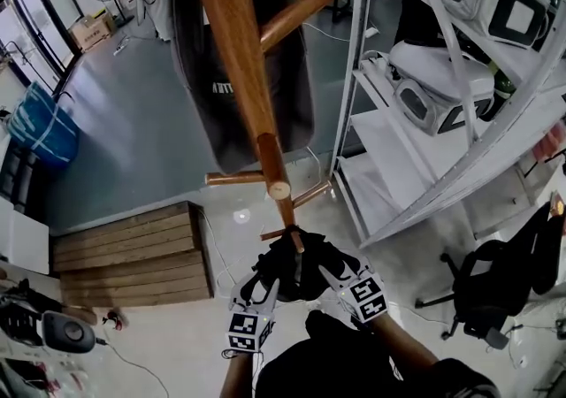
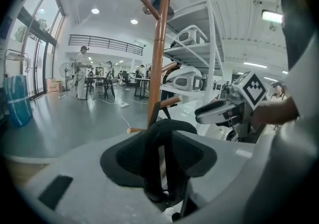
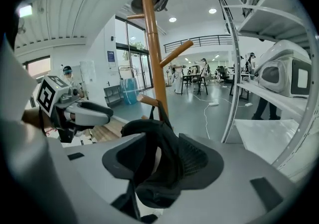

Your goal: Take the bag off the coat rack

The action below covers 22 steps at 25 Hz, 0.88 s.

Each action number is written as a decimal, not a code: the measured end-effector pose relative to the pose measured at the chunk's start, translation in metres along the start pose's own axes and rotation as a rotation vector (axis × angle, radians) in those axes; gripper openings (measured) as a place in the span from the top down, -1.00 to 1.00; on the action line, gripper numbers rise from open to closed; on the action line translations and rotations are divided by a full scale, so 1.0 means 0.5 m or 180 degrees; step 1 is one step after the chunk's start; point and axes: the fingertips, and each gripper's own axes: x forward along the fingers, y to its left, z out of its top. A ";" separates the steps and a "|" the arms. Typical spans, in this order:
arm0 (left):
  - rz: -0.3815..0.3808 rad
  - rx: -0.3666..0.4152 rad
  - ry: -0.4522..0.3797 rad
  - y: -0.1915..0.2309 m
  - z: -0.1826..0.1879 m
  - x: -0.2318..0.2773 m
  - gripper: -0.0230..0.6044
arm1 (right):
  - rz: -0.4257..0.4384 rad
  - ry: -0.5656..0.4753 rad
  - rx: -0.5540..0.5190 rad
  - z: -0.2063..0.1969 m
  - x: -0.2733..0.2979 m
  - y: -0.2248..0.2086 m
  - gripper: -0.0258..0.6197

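In the head view the wooden coat rack (image 1: 240, 60) runs from 12 o'clock down to the centre, and the black bag (image 1: 296, 271) hangs low on it, just under the centre towards 6 o'clock. The left gripper (image 1: 258, 288) sits at the bag's 7 o'clock and the right gripper (image 1: 340, 277) at its 4 o'clock. Both point in at the bag, so it lies between the two. A grey hanging thing (image 1: 199, 78) fills the 12 o'clock area behind the pole. In the left gripper view the jaws stand partly apart, and the bag's dark strap (image 2: 172, 124) rises between them at 6 o'clock. The pads do not visibly press on it. The pole stands straight behind at 12 o'clock and the right gripper shows at 3 o'clock. In the right gripper view the jaws are likewise partly apart. A fold of the bag (image 3: 149, 133) bulges between them at 6 o'clock, and its strap leads up to a low peg (image 3: 148, 101) on the pole. The left gripper appears at 9 o'clock.
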 end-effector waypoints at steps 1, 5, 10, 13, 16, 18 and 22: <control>-0.0028 -0.0013 0.0005 0.005 -0.002 0.008 0.38 | 0.0008 0.0057 0.0004 -0.008 0.006 -0.009 0.37; -0.0073 -0.0098 0.0060 0.025 -0.012 0.041 0.21 | 0.0041 0.0254 0.0003 -0.042 0.028 -0.040 0.30; 0.0024 0.0045 0.0348 0.051 -0.057 0.076 0.14 | 0.0084 0.0496 -0.0058 -0.079 0.058 -0.057 0.24; 0.0031 -0.0013 0.0487 0.059 -0.084 0.096 0.12 | 0.0089 0.0598 -0.0062 -0.093 0.075 -0.065 0.20; 0.0049 -0.0071 0.0584 0.068 -0.109 0.114 0.11 | 0.0105 0.0677 -0.0074 -0.109 0.090 -0.070 0.19; 0.0055 -0.0053 0.0639 0.074 -0.122 0.124 0.10 | 0.0115 0.0724 -0.0088 -0.120 0.099 -0.074 0.18; 0.0050 -0.0064 0.0731 0.086 -0.144 0.142 0.09 | 0.0159 0.0848 -0.0104 -0.144 0.119 -0.077 0.17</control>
